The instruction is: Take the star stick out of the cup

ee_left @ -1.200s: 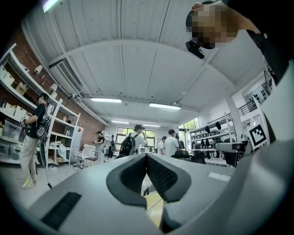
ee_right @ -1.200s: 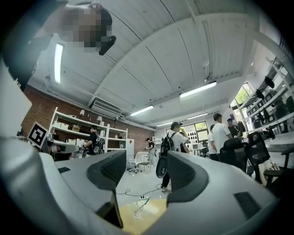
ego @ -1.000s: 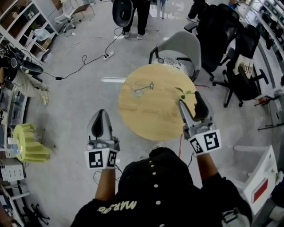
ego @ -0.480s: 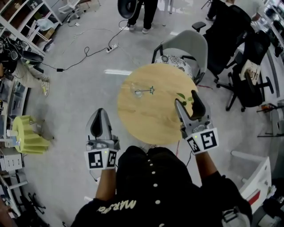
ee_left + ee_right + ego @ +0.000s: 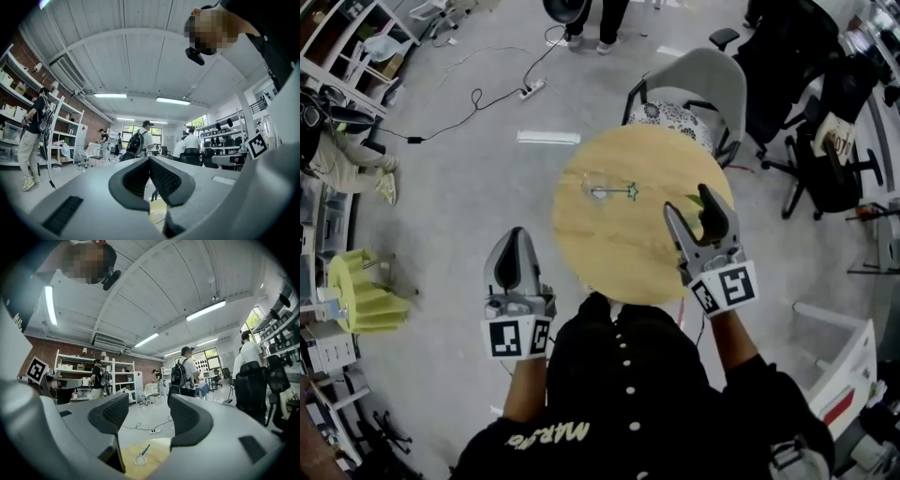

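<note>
A clear cup (image 5: 593,192) stands at the left of the round wooden table (image 5: 619,253). The star stick (image 5: 619,192) leans out of it, its star end pointing right. In the right gripper view the cup (image 5: 139,459) and the stick (image 5: 144,449) show low between the jaws, far off. My right gripper (image 5: 691,208) is open over the table's right side, well short of the cup, with nothing held (image 5: 147,411). My left gripper (image 5: 514,236) hangs over the floor to the left of the table, its jaws closed together (image 5: 150,161) and empty.
A small green leafy thing (image 5: 692,199) lies on the table by my right gripper's tips, partly hidden. A grey chair (image 5: 694,89) stands behind the table and black office chairs (image 5: 825,159) at the right. A cable and power strip (image 5: 530,89) cross the floor.
My right gripper has edged forward over the table's right side, up to the green leaves. The left gripper has stayed beside the table. The cup and stick stand as before.
</note>
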A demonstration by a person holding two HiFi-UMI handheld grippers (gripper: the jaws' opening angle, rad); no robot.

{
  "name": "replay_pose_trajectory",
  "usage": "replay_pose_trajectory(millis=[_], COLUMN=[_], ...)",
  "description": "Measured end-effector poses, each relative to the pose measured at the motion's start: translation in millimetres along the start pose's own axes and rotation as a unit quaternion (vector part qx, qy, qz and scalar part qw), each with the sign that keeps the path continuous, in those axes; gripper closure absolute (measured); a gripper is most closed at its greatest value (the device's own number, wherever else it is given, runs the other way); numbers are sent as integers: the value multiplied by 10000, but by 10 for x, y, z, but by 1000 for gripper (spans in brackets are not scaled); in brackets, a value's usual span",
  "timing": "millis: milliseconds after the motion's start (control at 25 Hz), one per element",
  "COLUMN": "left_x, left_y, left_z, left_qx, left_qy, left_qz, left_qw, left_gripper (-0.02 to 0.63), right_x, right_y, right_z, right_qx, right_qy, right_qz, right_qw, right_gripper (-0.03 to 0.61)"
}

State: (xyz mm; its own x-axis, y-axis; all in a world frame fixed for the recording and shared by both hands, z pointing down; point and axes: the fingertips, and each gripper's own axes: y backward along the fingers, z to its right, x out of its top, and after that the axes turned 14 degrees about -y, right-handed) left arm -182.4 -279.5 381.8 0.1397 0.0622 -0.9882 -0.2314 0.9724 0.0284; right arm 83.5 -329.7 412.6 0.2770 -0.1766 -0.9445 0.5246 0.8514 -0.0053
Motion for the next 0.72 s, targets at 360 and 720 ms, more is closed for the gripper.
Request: replay_pose_trajectory(millis=[360, 720], left_x=[-225, -594], left_y=[-194, -260], left_z=[-111, -219], left_qx=[-244, -240], left_qy=[27, 30], left_qz=[-42, -388], left_qw=[9997, 9990], left_gripper=[611, 611], right_x=[-581, -1507], right_y=[-372, -737], right_z=[193, 420], right_qx=[-212, -456], right_qy=[-434, -836], right_qz=[-473, -1263], right_qw=[9977, 9874], right_gripper=[308, 334])
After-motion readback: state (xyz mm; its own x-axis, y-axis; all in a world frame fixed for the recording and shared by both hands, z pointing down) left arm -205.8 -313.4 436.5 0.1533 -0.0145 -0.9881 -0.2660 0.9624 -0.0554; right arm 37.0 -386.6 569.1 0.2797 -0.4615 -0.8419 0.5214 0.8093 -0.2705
